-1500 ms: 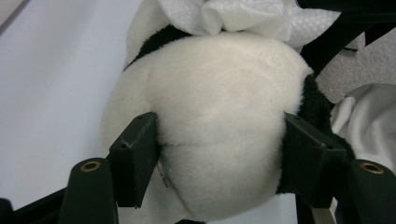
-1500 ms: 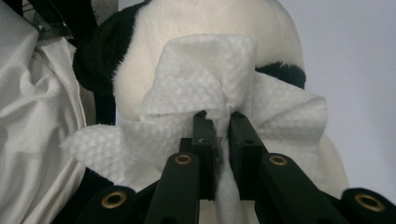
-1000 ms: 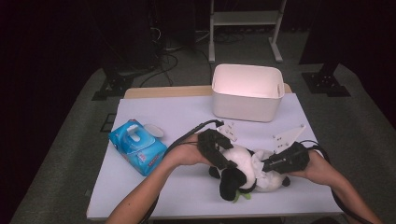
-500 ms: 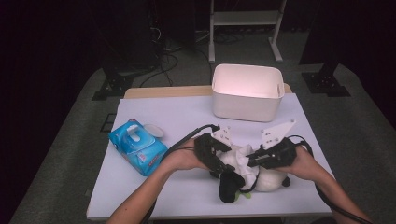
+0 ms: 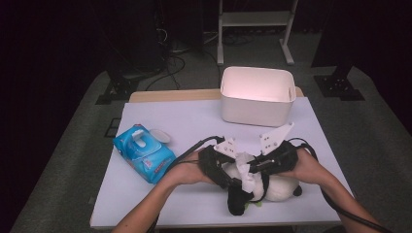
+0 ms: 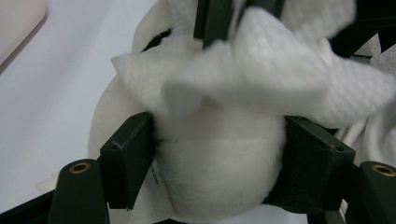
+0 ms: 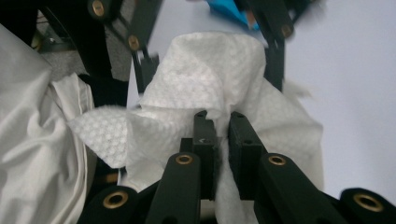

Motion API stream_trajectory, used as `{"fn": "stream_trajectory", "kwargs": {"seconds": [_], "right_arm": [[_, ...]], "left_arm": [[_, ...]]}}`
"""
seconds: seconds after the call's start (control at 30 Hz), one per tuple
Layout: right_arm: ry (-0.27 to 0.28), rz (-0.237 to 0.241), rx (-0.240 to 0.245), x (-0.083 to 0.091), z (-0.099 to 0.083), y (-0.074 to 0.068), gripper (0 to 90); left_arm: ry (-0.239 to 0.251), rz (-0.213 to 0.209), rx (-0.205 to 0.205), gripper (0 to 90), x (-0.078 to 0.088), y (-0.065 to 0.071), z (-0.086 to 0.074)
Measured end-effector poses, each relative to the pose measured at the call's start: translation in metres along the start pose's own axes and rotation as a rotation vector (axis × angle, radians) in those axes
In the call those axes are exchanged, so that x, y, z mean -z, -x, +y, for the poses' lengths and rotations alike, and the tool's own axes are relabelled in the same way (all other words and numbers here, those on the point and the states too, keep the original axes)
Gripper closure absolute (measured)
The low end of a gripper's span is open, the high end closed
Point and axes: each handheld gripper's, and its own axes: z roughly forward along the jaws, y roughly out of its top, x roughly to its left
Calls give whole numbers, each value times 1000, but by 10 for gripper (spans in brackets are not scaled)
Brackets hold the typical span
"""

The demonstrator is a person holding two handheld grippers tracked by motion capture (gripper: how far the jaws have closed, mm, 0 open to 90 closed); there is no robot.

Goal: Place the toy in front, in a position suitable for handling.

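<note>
Wipe (image 7: 205, 79) is pinched between the closed jaws of the right gripper (image 7: 217, 122) for rubbing. Plush toy (image 5: 272, 187), lower centre of the high view, sits between the left gripper (image 6: 219, 154) pads; those jaws have just been opening, apparently loosening their bracing hold.

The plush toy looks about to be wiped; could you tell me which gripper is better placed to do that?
Probably the right gripper: its jaws are shut on the white wipe, right over the plush toy. The left gripper straddles the toy, steadying it.
</note>
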Motion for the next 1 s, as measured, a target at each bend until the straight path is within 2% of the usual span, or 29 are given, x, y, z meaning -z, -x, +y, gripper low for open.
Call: {"fn": "stream_trajectory", "kwargs": {"seconds": [0.23,0.43,0.53,0.67,0.73,0.8,0.9,0.97,1.0], "right_arm": [[-44,-25,-56,14,-30,-2,821],[-90,-67,-74,28,-42,-4,820],[-85,-81,-93,35,-49,-3,820],[-91,-85,-106,29,-57,-3,823],[-84,-82,-109,28,-59,-3,823],[-76,-76,-113,28,-62,-3,823],[-72,-69,-107,28,-63,-4,823],[-74,-62,-112,26,-62,-8,824],[-74,-60,-108,25,-62,-8,824]], "left_arm": [[-2,3,-15,269,1,5,-3],[-10,8,-15,269,2,7,-4],[-1,5,-7,269,2,6,-3],[11,-4,26,241,5,2,2],[2,2,35,203,9,0,4],[-5,-8,61,190,11,-3,4],[-30,-23,88,167,7,-6,2],[-46,-39,82,166,0,-5,0],[-58,-39,63,168,-4,-4,0]]}}
